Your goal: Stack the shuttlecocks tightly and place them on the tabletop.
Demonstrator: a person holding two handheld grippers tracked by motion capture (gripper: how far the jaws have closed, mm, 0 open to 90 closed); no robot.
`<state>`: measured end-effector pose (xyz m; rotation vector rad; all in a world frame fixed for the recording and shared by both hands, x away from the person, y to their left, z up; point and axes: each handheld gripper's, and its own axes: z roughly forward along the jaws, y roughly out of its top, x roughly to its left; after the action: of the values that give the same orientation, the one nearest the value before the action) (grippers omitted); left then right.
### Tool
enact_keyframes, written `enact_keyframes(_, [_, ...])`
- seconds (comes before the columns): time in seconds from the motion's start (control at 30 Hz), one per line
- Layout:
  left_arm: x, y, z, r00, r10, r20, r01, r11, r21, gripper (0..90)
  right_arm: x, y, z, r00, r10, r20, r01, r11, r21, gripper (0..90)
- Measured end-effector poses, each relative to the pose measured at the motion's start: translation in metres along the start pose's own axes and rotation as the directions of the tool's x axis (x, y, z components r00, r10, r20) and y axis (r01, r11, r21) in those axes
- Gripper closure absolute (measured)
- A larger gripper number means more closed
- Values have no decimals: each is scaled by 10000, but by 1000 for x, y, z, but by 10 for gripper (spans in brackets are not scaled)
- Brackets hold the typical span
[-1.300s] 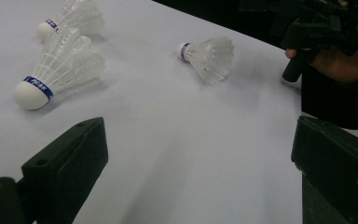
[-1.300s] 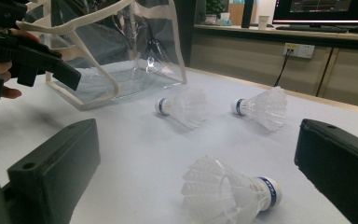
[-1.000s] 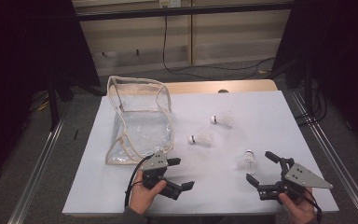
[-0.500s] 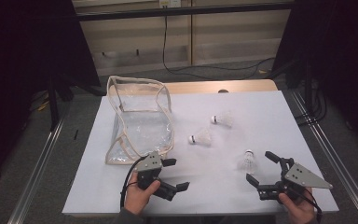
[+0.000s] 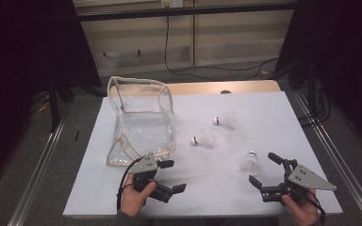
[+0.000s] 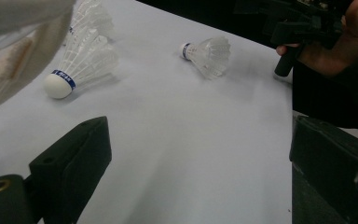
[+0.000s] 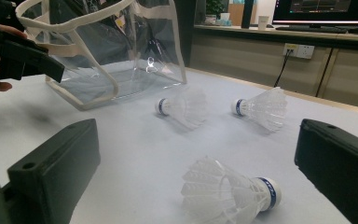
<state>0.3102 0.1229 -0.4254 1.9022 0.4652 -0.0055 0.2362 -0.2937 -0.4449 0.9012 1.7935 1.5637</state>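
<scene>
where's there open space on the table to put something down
Bare room lies on the table right of the three shuttlecocks, and on the near strip between the left tongs and right tongs. It is crowded at the left, where the clear bag lies, and mid-table among the shuttlecocks.

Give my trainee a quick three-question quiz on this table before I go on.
1. How many shuttlecocks lie on the white table?
2. True or false: the right claw is shut on a shuttlecock.
3. Which shuttlecock lies nearest the right claw? A) the near one B) the middle one C) the far one

Key:
1. Three, all outside the clear bag.
2. False; its jaws stand open and empty, as do those of the left claw.
3. A
</scene>
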Motion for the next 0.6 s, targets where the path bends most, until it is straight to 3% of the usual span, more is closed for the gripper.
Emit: enact_keyframes(0.6, [4, -6, -17, 9999, -74, -111, 73, 9999, -95, 52, 1, 0, 1, 10000, -60, 0, 60, 10000, 8, 0])
